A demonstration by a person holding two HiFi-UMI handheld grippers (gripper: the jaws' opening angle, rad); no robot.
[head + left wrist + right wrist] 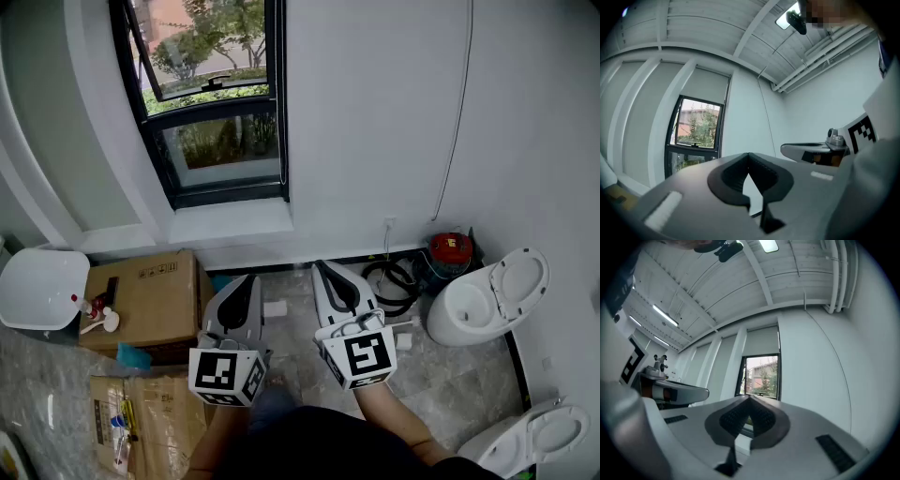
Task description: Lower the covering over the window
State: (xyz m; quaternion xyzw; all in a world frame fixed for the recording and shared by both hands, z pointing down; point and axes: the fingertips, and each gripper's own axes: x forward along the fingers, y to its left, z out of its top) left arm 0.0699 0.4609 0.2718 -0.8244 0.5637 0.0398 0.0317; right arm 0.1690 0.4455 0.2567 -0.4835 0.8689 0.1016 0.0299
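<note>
We see the pale grey roller blind (711,84) (761,341) high up, ahead of and above both sets of fingers. Its lower edge sits at the top of the black-framed window (220,112) (696,126) (761,376), so the glass is uncovered and trees and a building show through it.

In its own view, the left gripper (248,281) (749,155) has its dark ribbed fingers (765,172) clenched tip to tip with nothing between them; the window lies to the left of those tips. The right gripper (326,270) (750,398) is clenched empty as well, and its fingers (764,420) point almost straight at the window. The two grippers are side by side, close together but apart, each held about level by a hand, with the marker cubes nearest to us.

A thin dark cord (459,103) (764,112) (829,352) hangs down the white wall, right of the window and beyond the right fingers. Below the window is a white sill (230,220).

On the grey stone floor (441,384) beneath the fingers, a brown cardboard box (150,295) stands left of the left fingers. To the right of the right fingers are a coiled black hose (398,281), a red round device (452,248) and a white toilet bowl (487,300).
</note>
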